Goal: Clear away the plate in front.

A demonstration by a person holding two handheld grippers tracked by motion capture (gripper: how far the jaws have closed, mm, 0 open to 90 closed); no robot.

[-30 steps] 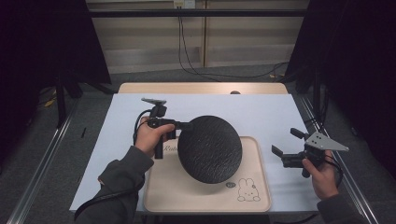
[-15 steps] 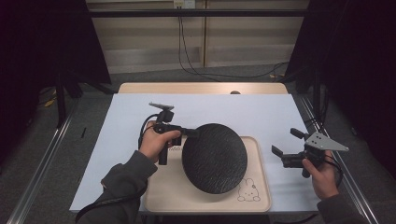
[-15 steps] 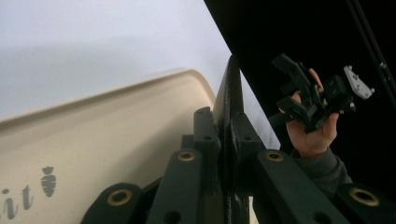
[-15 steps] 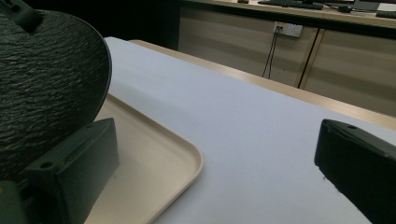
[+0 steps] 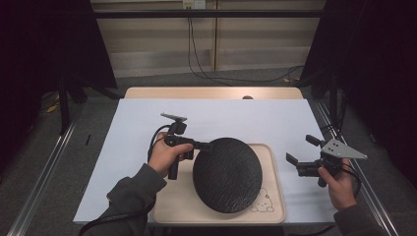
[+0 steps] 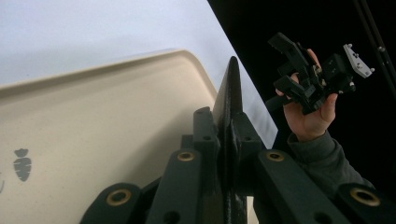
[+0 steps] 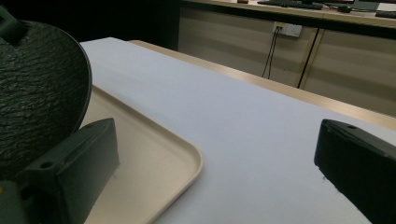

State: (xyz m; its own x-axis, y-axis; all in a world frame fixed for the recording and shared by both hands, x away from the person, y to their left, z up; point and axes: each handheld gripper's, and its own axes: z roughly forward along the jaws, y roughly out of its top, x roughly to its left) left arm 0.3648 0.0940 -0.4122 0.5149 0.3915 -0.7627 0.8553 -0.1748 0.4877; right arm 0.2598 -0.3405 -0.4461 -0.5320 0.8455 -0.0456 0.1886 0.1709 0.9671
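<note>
A round black plate (image 5: pixel 227 174) with a rough textured face hangs tilted over the beige tray (image 5: pixel 272 196). My left gripper (image 5: pixel 206 145) is shut on the plate's left rim, with the person's left hand behind it. The left gripper view has the left gripper (image 6: pixel 224 126) clamping the plate (image 6: pixel 232 88) edge-on above the tray (image 6: pixel 93 121). My right gripper (image 5: pixel 302 150) stands open to the right of the tray, with nothing between its fingers. In the right gripper view the plate (image 7: pixel 37 88) rises at the left over the tray's corner (image 7: pixel 154 158).
The tray carries a small rabbit drawing (image 5: pixel 260 202) at its near right corner. A white sheet (image 5: pixel 137 128) covers the table, with a wooden edge (image 5: pixel 211 92) at the back. Dark curtains and a metal rail (image 5: pixel 44 172) flank the table.
The plate has swung down and toward the near side over the tray, and it now lies flatter. The left hand has shifted slightly with it. The right gripper has stayed still.
</note>
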